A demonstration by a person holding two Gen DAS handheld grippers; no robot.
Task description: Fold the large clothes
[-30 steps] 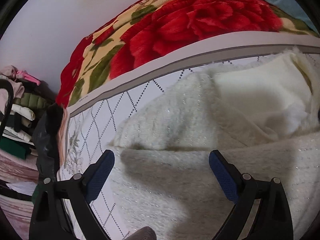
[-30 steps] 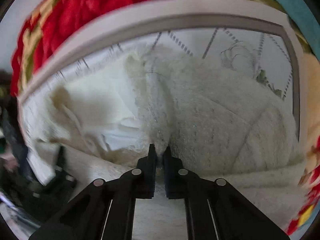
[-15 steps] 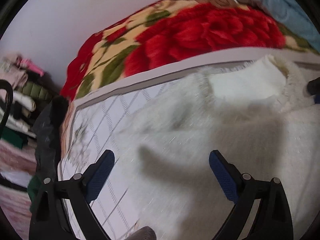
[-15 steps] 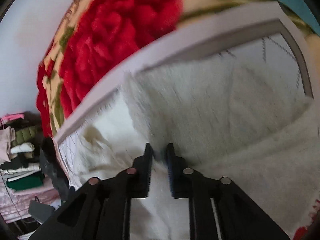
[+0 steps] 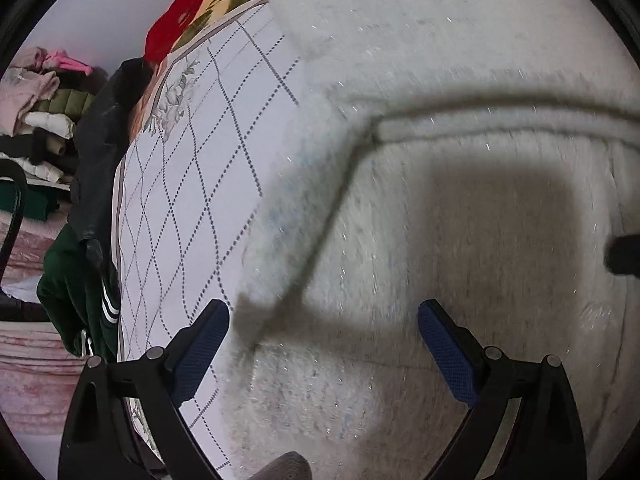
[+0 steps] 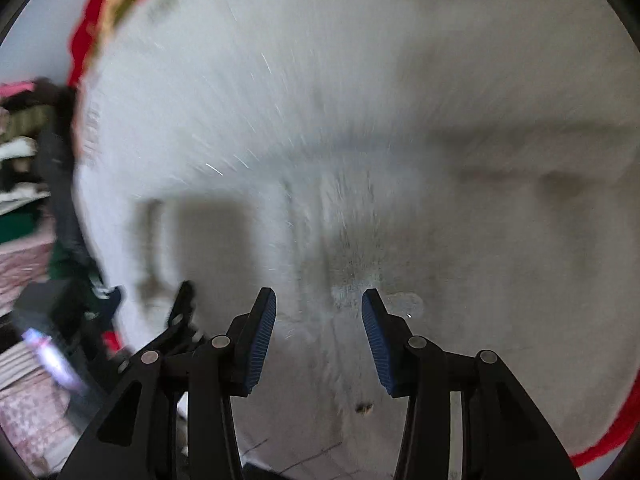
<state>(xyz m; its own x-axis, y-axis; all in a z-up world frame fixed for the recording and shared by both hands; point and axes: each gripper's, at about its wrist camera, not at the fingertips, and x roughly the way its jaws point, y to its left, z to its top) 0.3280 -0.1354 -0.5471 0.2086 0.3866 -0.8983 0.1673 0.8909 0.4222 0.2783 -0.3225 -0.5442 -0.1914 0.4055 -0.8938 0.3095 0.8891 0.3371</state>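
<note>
while both jaws gape, white fuzzy garment (image 5: 460, 208) spread just beyond them

The fuzzy garment (image 5: 460, 152) is off-white with tiny glinting silver threads; in the right wrist view it (image 6: 360, 120) blurs to pale grey-white. Beside the garment, the bed sheet (image 5: 192, 184) is white, crossed by a dotted dark diamond lattice, with a grey flower print and a grey border band. Beyond the sheet, the blanket (image 5: 208, 4) is red and cream with green leaves. The left gripper (image 5: 324, 344) and right gripper (image 6: 319, 334) are black with blue textured pads.
</note>
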